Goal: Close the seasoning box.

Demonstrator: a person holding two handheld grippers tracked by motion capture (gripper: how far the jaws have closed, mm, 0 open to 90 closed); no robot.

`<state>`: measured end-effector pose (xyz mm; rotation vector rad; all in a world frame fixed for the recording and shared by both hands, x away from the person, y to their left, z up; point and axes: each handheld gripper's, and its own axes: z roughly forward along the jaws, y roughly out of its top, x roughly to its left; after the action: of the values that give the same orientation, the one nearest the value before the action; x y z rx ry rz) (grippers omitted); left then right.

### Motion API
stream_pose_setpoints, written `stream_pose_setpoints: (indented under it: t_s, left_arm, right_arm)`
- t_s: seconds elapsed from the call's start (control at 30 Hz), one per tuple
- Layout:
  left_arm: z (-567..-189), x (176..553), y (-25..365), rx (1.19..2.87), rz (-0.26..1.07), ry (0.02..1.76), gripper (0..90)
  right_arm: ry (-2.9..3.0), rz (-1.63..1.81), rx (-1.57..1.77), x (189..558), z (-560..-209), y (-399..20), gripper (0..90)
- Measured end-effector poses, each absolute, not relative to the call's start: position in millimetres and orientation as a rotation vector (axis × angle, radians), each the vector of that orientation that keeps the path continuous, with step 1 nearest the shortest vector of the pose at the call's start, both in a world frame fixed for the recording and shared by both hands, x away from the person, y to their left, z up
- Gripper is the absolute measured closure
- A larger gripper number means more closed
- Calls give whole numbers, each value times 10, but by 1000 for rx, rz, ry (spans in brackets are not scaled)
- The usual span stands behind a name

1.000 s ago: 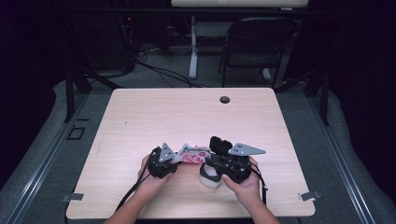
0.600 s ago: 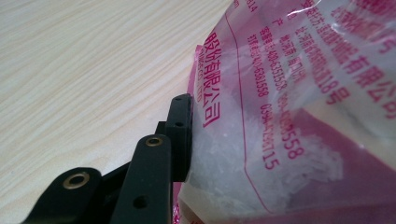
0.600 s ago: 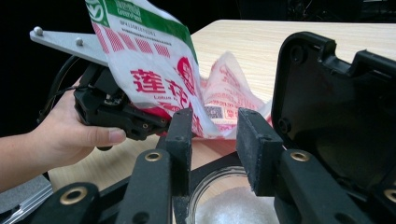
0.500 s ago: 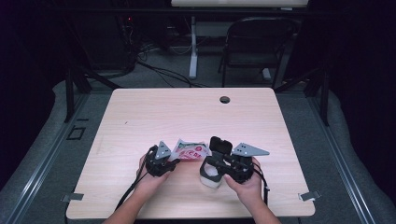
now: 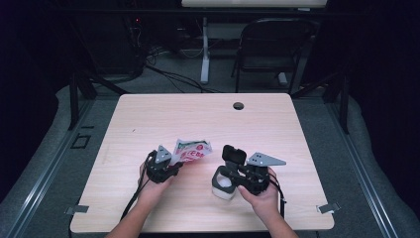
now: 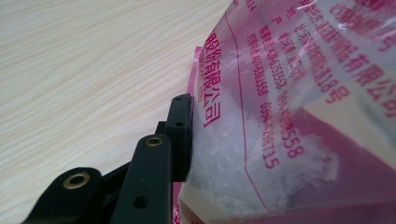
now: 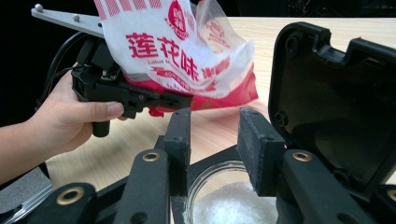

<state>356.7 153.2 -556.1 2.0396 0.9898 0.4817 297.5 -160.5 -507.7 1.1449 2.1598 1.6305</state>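
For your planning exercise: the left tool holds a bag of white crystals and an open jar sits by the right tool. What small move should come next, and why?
Probably set the bag down on the table. The left tool grips it away from the jar, which already holds white crystals with its black lid flipped open. The right tool, jaws just opening and nothing between them, could then close the lid.

The bag [image 7: 187,56] carries large red characters 莲花味 on its white front, with a round red emblem above them and a line of small Latin print below (too fine to read). In the left gripper view its clear back [image 6: 299,116] bears pink print: 股份有限公司, 有限公司, the numbers 400-638-1558 and 118号.
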Motion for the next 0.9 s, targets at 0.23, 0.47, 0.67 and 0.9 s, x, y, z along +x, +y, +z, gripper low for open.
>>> stream_pose_setpoints:
  t_s: [0.23,0.47,0.67,0.9]
  left_arm:
    - [-5546,3604,1664,1994,519,1077,694]
    - [-5540,3648,1829,1936,540,1173,693]
    - [-5537,3672,1950,1908,571,1242,693]
    - [-5555,3689,2021,1894,617,1303,693]
  right_arm:
    - [2156,1637,1152,2976,-5091,-1609,635]
    - [2151,1640,1147,2981,-5104,-1620,618]
    - [2159,1643,1145,2979,-5104,-1626,618]
    - [2159,1637,1150,2980,-5109,-1634,617]
